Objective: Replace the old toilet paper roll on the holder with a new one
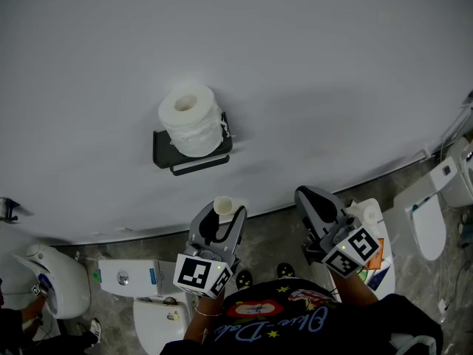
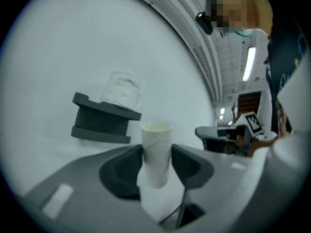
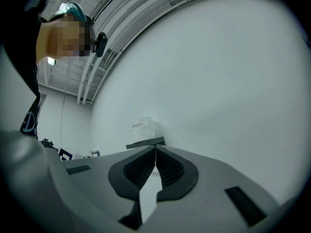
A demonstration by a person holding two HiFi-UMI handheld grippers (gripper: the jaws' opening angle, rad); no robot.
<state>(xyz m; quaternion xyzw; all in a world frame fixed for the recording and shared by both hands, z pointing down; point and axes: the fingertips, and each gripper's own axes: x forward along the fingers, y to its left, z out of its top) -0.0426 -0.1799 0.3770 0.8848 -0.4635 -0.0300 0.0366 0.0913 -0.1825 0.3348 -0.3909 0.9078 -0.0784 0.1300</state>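
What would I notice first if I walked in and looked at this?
A fat white toilet paper roll stands on end on top of the dark holder, which is fixed to the pale wall. Just below it in the head view, the left tongs pinch an empty cardboard tube upright. The right tongs beside them are shut with nothing in them.

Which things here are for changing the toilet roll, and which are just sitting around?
For the job: empty cardboard tube in the left gripper; toilet paper roll; wall holder.
Just sitting around: the toilets on the floor.
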